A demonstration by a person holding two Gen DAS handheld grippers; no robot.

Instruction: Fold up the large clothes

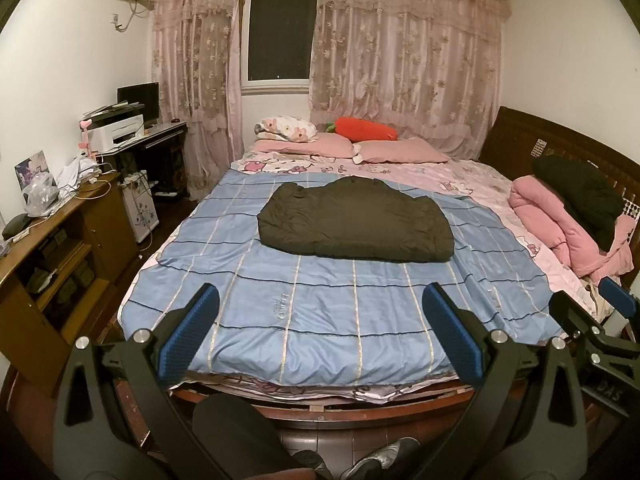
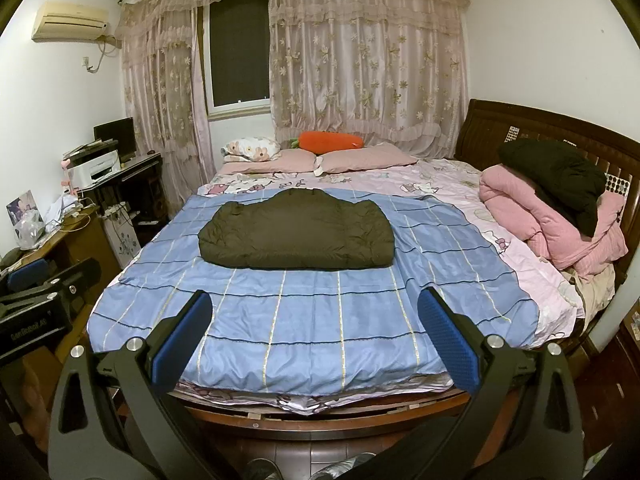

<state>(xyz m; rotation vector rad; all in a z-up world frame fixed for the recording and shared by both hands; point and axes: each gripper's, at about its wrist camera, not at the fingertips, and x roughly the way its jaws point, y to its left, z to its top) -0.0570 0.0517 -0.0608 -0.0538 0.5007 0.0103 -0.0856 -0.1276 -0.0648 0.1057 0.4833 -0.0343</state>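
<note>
- The left gripper (image 1: 320, 332) is spread wide and holds nothing; its 2 blue-padded fingers (image 1: 188, 334) hang above the near edge of the bed, clear of the blue checked sheet (image 1: 320, 300).
- The right gripper (image 2: 314, 334) is likewise released, jaws far apart, empty, over the same near edge and touching no cloth.
- The dark olive padded coat (image 1: 354, 224) lies folded into a thick rectangle in the middle of the blue checked sheet, well apart from both grippers.
- Past it, 2 pink pillows (image 2: 320, 162) lie at the far side with an orange carrot cushion (image 2: 330, 140) behind them.
- At the right, a black garment (image 2: 560, 178) lies on a bundled pink quilt (image 2: 540, 224) against the headboard.
- Only the left wrist view shows the person's dark trouser leg (image 1: 236, 432) and a shoe (image 1: 384, 456) clearly, plus the right gripper at its right border.
- Only the right wrist view shows the left gripper at its left border, beside the wooden cabinet (image 2: 80, 240).
</note>
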